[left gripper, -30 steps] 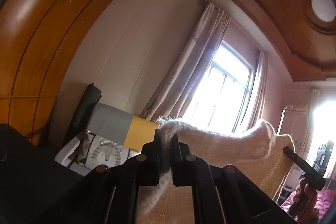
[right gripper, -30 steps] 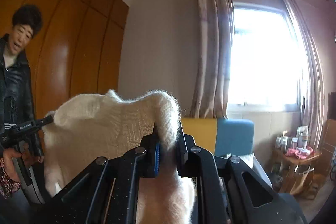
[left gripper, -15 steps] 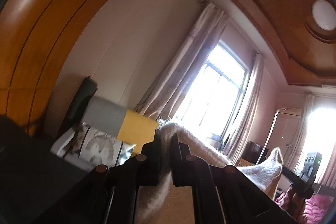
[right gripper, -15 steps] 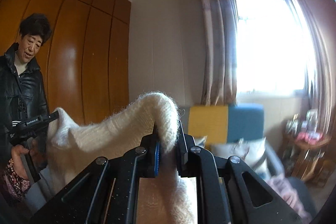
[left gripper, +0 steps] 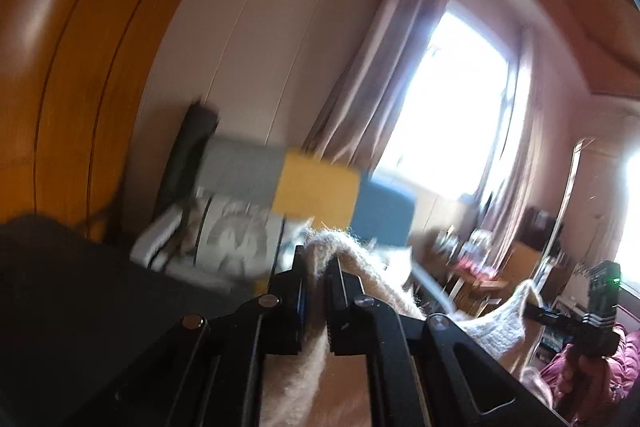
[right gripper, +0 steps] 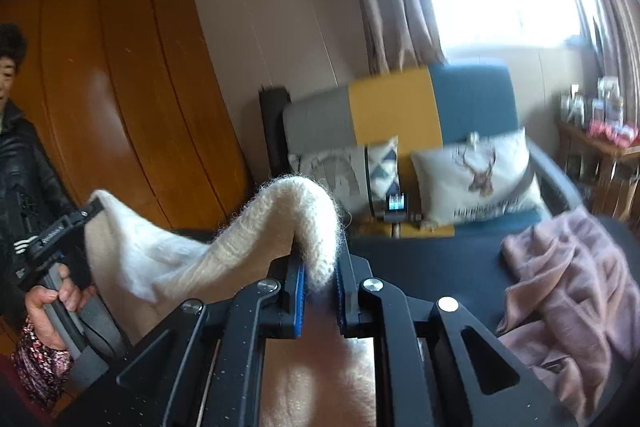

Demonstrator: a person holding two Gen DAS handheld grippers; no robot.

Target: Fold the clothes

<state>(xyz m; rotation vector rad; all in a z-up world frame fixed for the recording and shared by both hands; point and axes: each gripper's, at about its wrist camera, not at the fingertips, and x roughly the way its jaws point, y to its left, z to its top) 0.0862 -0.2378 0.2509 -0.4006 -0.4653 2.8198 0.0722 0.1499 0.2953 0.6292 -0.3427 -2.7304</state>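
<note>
Cream knit sweater (right gripper: 256,235) up in the air, pinched at two edges by left gripper (left gripper: 316,291) and right gripper (right gripper: 320,291). Best kept taut and level over dark bed (right gripper: 440,263), pink garment (right gripper: 568,283) alongside.

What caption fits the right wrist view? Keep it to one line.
Right gripper pinches a cream sweater stretched to the left gripper, above a bed holding a pink blanket.

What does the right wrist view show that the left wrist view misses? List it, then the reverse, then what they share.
Only the right wrist view: a pink blanket on the dark surface, the deer pillow, and the left gripper in a hand.
Only the left wrist view: the right gripper from outside.
Both: the cream sweater pinched between the fingers, the colour-block headboard, curtains and window.
</note>
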